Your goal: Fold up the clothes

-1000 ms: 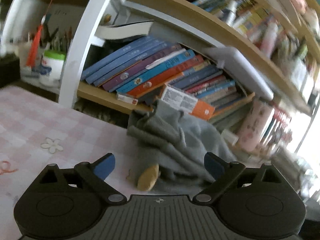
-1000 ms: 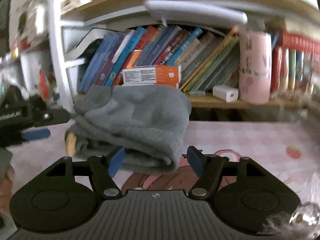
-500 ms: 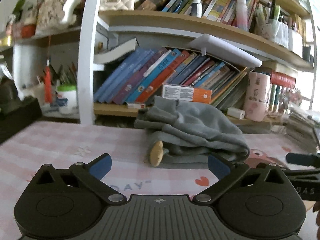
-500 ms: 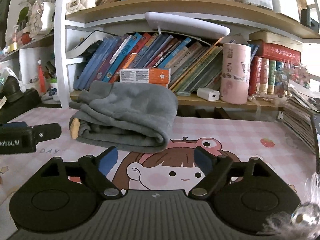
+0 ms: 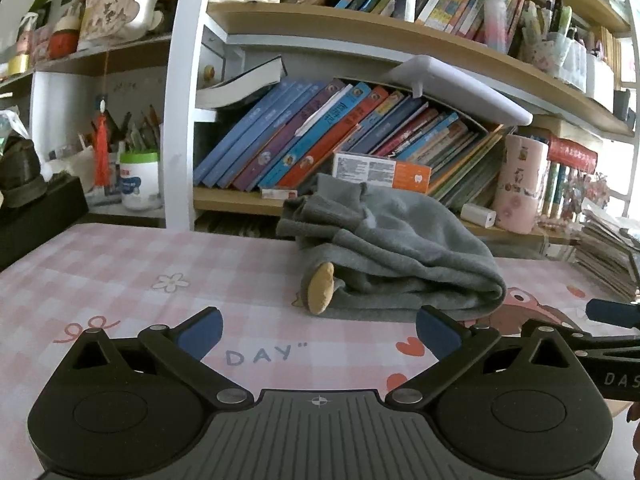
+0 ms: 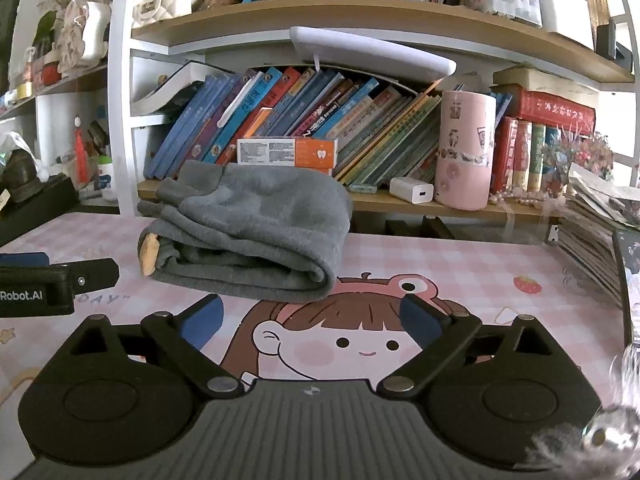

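My right gripper (image 6: 310, 318) has just been opening, and now its blue pads stand wide with nothing between them but the pink cartoon-print table mat (image 6: 460, 264); a second ago they straddled the near fold of the grey fleece garment (image 6: 248, 236), so I've let go and drawn back. My left gripper (image 5: 318, 330) is spread wide too, empty, and it has swung from a blurred tilt to a steady, level look at the bundle. That garment now lies as a thick folded stack on the mat, toward the wooden bookshelf (image 6: 360, 200), clear of both my grippers, with a small tan tab (image 5: 321, 287) poking out at its left end, perhaps a label, though I can't tell from here. I'd call this fold finished, and the piece looks ready to be left or stacked. As for containers: the white jar with a green lid (image 5: 140, 180) on the left shelf is closed, contents hidden; the tall pink patterned tumbler (image 6: 464, 152) stands beside a small white charger (image 6: 412, 190), and I can't see into it.
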Demonstrator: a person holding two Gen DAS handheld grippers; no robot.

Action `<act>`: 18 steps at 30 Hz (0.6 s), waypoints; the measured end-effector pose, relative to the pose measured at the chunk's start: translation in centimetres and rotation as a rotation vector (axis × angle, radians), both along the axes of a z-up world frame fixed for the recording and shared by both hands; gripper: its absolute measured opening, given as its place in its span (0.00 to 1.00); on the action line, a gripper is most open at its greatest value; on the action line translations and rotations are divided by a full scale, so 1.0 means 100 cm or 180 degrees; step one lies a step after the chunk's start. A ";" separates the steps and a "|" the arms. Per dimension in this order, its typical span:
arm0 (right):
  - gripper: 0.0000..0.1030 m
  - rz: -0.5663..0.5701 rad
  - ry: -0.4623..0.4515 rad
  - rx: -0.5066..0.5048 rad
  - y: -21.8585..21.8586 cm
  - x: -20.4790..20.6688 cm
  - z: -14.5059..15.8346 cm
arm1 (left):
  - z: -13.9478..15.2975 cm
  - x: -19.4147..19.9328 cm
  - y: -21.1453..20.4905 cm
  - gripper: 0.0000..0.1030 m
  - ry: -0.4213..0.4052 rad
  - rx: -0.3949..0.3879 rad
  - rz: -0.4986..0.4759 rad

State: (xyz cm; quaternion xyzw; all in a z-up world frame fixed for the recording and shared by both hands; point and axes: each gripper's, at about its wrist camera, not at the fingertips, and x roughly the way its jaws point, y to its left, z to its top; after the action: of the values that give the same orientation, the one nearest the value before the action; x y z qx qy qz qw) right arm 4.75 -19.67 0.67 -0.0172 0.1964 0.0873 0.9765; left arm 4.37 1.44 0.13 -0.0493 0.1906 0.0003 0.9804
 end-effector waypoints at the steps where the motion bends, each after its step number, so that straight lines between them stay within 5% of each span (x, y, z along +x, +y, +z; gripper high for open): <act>1: 0.94 -0.0002 0.0007 0.0000 0.000 0.000 0.000 | 0.000 0.000 0.000 1.00 0.0002 -0.0003 0.0002; 18: 0.95 0.0006 0.0034 0.0002 -0.001 0.003 -0.001 | 0.000 0.002 -0.003 1.00 0.0042 0.0064 0.0025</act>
State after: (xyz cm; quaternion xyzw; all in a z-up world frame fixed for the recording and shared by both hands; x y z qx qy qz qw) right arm 5.01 -19.74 0.56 -0.0166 0.2016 0.0883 0.9753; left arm 4.52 1.18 0.18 -0.0402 0.1968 0.0064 0.9796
